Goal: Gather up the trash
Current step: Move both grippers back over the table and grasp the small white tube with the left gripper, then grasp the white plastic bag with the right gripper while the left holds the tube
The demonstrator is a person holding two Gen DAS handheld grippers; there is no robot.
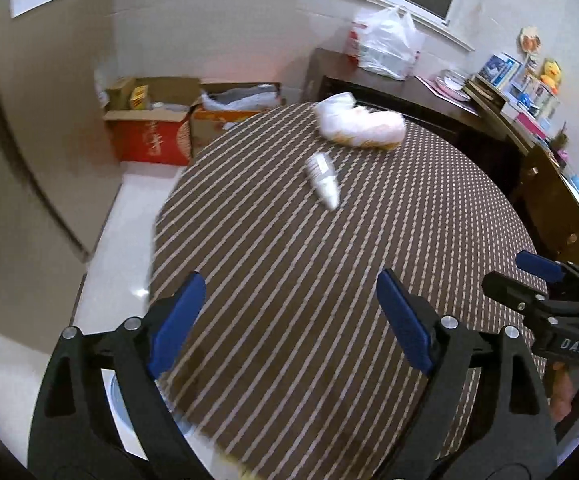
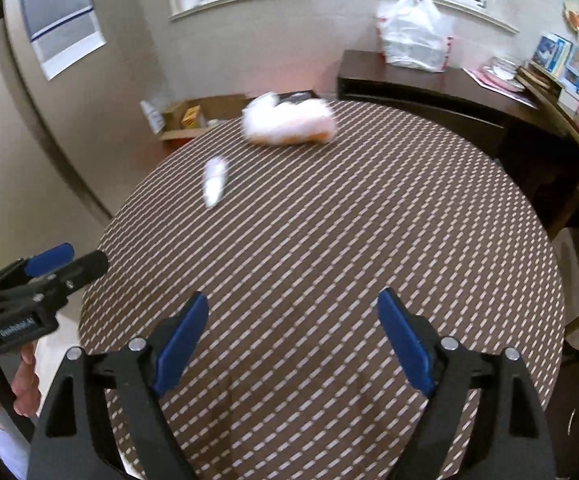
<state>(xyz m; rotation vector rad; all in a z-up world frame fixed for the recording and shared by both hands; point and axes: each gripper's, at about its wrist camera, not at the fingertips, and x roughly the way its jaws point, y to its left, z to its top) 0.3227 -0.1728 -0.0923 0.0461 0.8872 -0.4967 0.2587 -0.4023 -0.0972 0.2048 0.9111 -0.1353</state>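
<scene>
A crumpled white plastic bag with something orange inside (image 1: 359,126) lies at the far side of the round striped table (image 1: 289,280); it also shows in the right wrist view (image 2: 289,122). A stack of white paper cups (image 1: 323,178) lies on its side nearer the middle, also seen in the right wrist view (image 2: 214,182). My left gripper (image 1: 289,320) is open and empty over the near part of the table. My right gripper (image 2: 291,340) is open and empty, also over the near part. Each gripper shows at the edge of the other's view.
Open cardboard boxes (image 1: 149,128) stand on the floor beyond the table's left. A dark sideboard (image 2: 429,88) behind carries a white shopping bag (image 2: 413,36), plates and books. A wooden chair (image 1: 557,200) stands at the table's right.
</scene>
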